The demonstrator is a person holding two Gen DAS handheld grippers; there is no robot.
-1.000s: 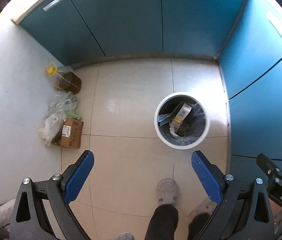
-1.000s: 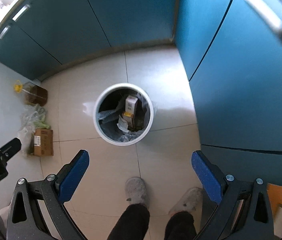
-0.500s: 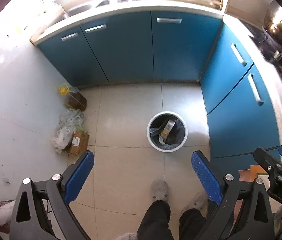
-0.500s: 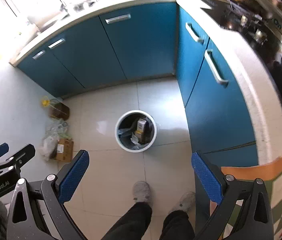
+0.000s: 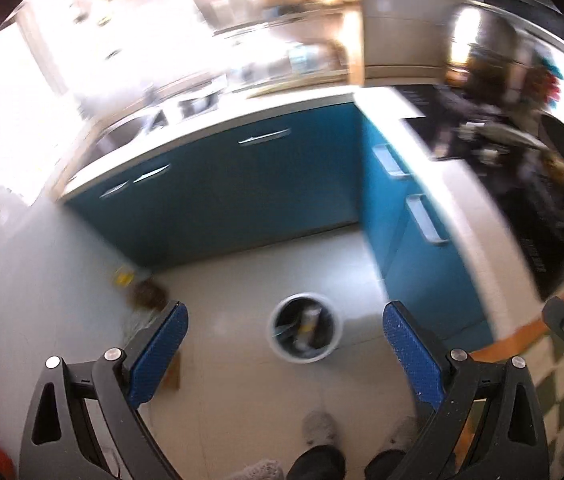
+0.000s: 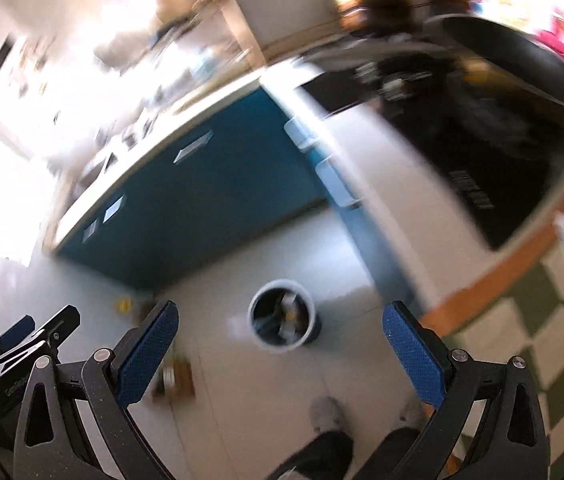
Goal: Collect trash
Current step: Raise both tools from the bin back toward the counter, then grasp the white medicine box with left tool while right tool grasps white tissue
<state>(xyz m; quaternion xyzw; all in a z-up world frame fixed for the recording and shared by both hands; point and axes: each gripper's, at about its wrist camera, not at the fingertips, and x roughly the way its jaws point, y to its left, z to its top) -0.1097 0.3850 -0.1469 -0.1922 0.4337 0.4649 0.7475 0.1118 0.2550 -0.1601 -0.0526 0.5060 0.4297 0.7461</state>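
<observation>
A round white trash bin (image 5: 305, 331) with a dark liner and a yellow-and-white carton inside stands on the tiled floor far below; it also shows in the right wrist view (image 6: 282, 323). My left gripper (image 5: 286, 354) is open and empty, high above the floor. My right gripper (image 6: 280, 354) is open and empty, at a similar height. Both views are motion-blurred.
Blue cabinets (image 5: 241, 188) with a white countertop (image 5: 209, 124) run along the back and right. A black stovetop (image 6: 478, 152) lies on the right counter. An oil bottle (image 5: 143, 292) and a cardboard box (image 6: 173, 376) sit by the left wall. The person's slippered feet (image 5: 320, 430) stand below.
Both grippers have risen steeply and tilted up. The bin looks much smaller now, and the countertop, sink and stove have come into view. Both grippers stay open.
</observation>
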